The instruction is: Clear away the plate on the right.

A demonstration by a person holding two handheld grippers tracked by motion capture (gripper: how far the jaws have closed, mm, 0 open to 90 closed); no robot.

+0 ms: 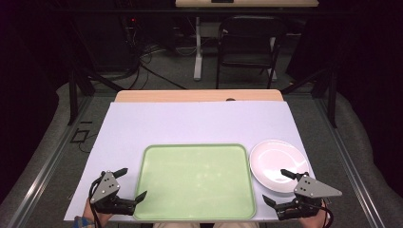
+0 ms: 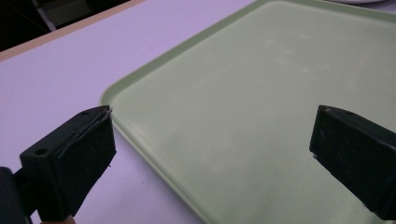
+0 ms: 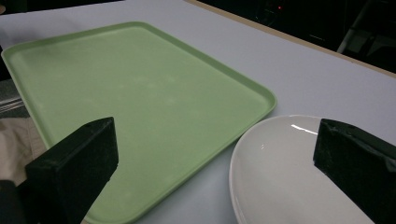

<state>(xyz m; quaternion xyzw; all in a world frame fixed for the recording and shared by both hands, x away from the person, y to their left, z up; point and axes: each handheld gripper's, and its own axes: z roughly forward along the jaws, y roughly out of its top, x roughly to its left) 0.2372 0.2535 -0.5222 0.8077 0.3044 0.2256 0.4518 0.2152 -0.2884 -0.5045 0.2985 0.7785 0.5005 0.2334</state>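
The high view hangs above my side of the table (image 1: 142,123) and looks forward and down, far enough back to take in the floor and a chair (image 1: 247,45) beyond. The left gripper view rides low and close — it looks along my jaws across the near left corner of the green tray (image 2: 261,93). The right gripper view sits just as low, facing over the tray's right part and the white plate (image 3: 289,177). All three views share that tray.
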